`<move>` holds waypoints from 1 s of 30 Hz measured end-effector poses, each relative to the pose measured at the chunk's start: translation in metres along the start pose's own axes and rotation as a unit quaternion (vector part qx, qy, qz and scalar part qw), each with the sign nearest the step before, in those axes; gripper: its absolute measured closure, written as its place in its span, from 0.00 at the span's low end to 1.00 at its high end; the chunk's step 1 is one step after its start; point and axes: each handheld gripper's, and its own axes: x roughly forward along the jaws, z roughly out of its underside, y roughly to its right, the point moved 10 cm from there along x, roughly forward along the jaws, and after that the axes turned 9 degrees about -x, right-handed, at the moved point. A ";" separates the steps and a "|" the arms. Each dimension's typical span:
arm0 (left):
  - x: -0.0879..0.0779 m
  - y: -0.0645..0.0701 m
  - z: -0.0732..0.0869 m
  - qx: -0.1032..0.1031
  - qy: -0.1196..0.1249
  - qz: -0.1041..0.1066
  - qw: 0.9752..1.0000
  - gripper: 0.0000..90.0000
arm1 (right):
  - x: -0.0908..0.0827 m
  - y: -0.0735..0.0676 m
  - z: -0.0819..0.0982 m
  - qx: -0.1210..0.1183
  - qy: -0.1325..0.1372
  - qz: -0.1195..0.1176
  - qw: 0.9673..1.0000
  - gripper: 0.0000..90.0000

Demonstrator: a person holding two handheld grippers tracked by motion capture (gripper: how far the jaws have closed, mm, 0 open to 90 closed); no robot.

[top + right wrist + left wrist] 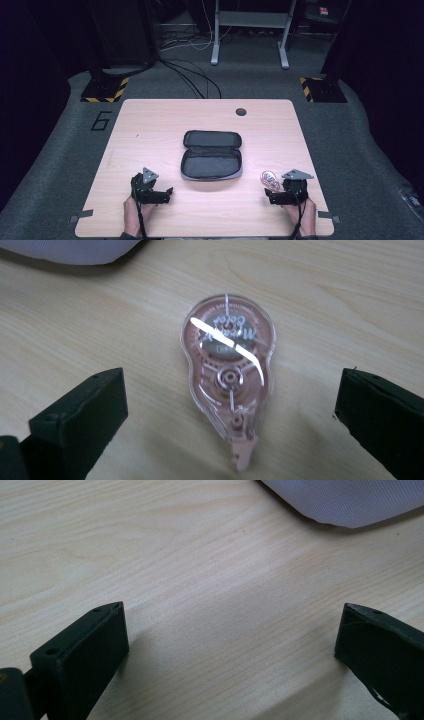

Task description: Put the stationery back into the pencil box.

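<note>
Table (150, 125) carries an open pouch (211, 155) ahead of and between both tongs. We judge the pick-up step is in hand: the pink correction-tape dispenser (228, 370) lies flat between the spread jaws of the right tongs (230, 405), untouched. Left tongs (232, 640) stand apart over bare wood. Next we must close squarely across the dispenser's body.

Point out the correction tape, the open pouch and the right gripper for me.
correction tape (227, 370): right gripper view, on its clear pink body.
open pouch (212, 162): high view, on the grey lining of the near half.
right gripper (272, 196): high view, between its open jaws.
</note>
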 end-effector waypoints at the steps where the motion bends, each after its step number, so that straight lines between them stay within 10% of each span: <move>1: 0.000 0.000 0.000 0.000 0.000 0.000 1.000 0.01 | 0.003 -0.001 -0.005 -0.004 0.003 0.003 1.000 0.00; 6: 0.001 0.000 -0.001 -0.001 0.005 -0.002 1.000 0.01 | 0.008 -0.003 -0.012 -0.013 0.005 -0.002 1.000 0.02; 21: 0.001 0.000 -0.001 -0.002 0.005 -0.003 1.000 0.01 | 0.015 -0.002 -0.010 -0.013 -0.007 0.003 1.000 0.54; 30: 0.001 0.000 -0.001 -0.002 0.005 -0.003 1.000 0.01 | 0.012 -0.003 -0.008 -0.011 0.002 0.004 1.000 0.55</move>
